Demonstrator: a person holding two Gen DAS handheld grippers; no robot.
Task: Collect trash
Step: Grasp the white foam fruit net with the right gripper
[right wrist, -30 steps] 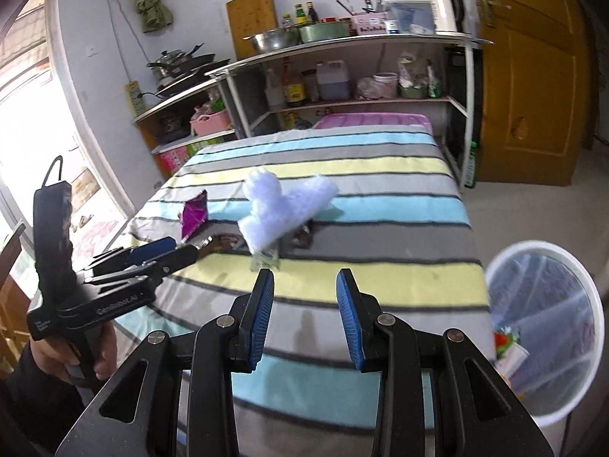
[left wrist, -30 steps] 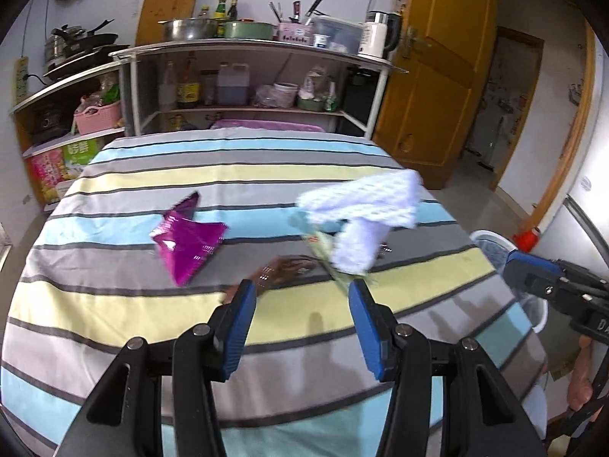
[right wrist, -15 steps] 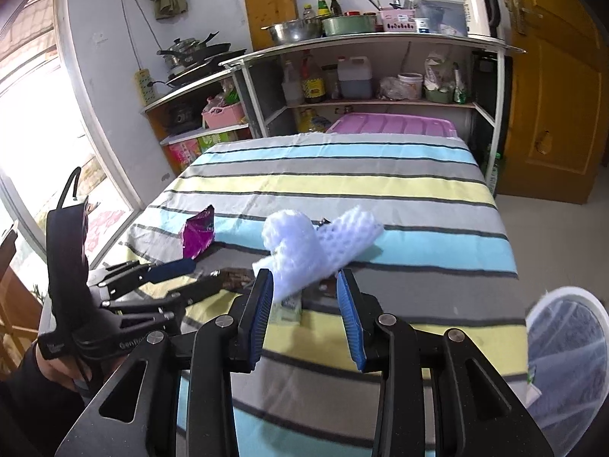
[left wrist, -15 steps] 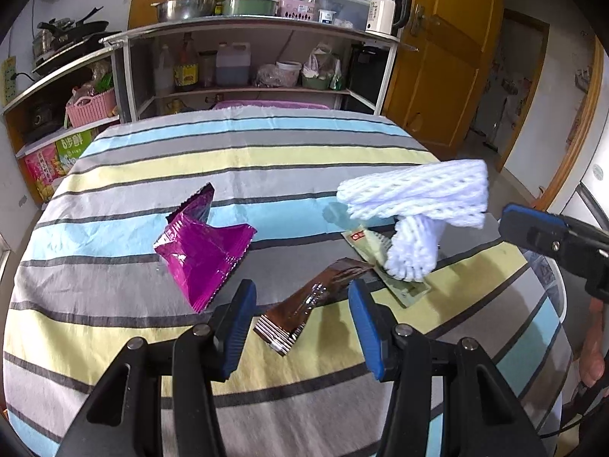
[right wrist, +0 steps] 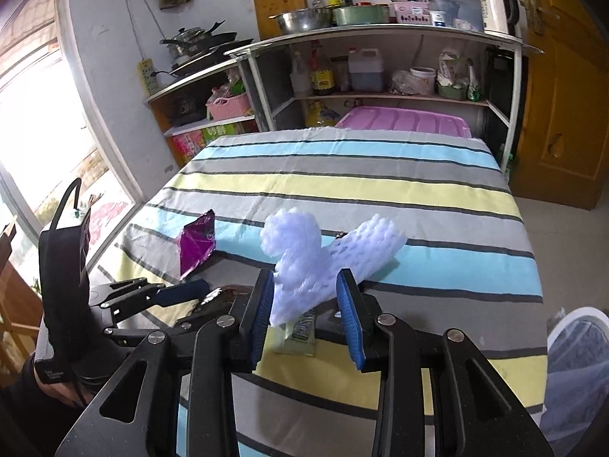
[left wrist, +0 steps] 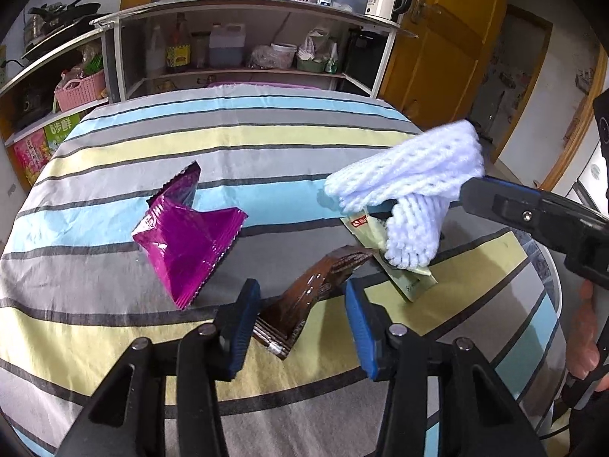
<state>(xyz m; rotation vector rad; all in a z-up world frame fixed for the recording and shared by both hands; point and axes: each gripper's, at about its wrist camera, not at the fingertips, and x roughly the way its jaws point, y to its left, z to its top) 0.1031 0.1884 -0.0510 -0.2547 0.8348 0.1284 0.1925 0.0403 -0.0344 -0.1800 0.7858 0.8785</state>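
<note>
Right wrist view: my right gripper (right wrist: 306, 306) has its fingers spread around the white foam net (right wrist: 304, 262), unpinched; next, close. Left gripper (left wrist: 300, 316) fingers spread over the brown wrapper (left wrist: 304, 297).

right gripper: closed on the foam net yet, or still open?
Open. In the right wrist view the right gripper has its blue fingers spread on either side of the white foam net, with gaps showing.

The right gripper (right wrist: 304, 304) has closed in until the white foam net (right wrist: 304, 262) sits between its blue pads. The left gripper (left wrist: 300, 323) has advanced over the brown wrapper (left wrist: 304, 297), now at lower centre of its frame
</note>
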